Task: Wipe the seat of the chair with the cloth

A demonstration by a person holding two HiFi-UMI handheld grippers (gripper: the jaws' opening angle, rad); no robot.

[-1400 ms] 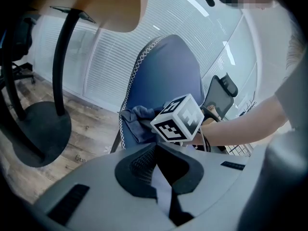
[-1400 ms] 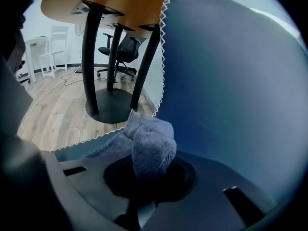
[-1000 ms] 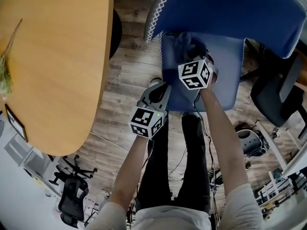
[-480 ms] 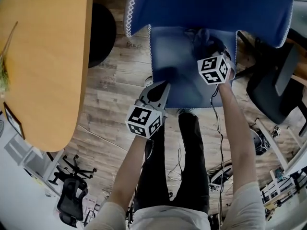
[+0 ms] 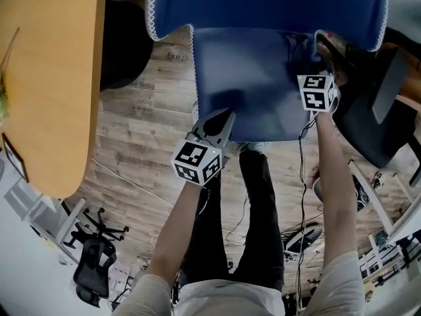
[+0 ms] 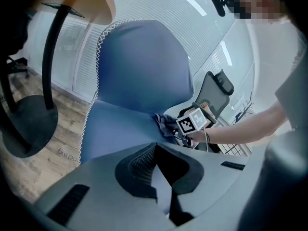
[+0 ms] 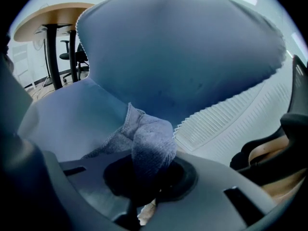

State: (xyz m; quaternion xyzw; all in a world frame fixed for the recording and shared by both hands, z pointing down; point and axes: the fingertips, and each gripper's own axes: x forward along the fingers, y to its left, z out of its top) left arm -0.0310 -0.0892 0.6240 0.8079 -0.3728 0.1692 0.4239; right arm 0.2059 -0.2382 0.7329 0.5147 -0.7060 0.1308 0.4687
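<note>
Right gripper has swept the cloth to the right edge of the seat, upper right. Its own view shows jaws clamping cloth; left gripper sits closed, empty, at the front edge.

My left tongs have a smooth grey shell, and a dark ribbed pad sits in the black recess at the jaws. Their marker cube is white, with a black square pattern on each face. My right tongs have the same grey shell round a dark hollow, and a second cube of the same kind. A thin black cable runs from them alongside my forearm. I wear a pale short-sleeved shirt and dark trousers.
</note>
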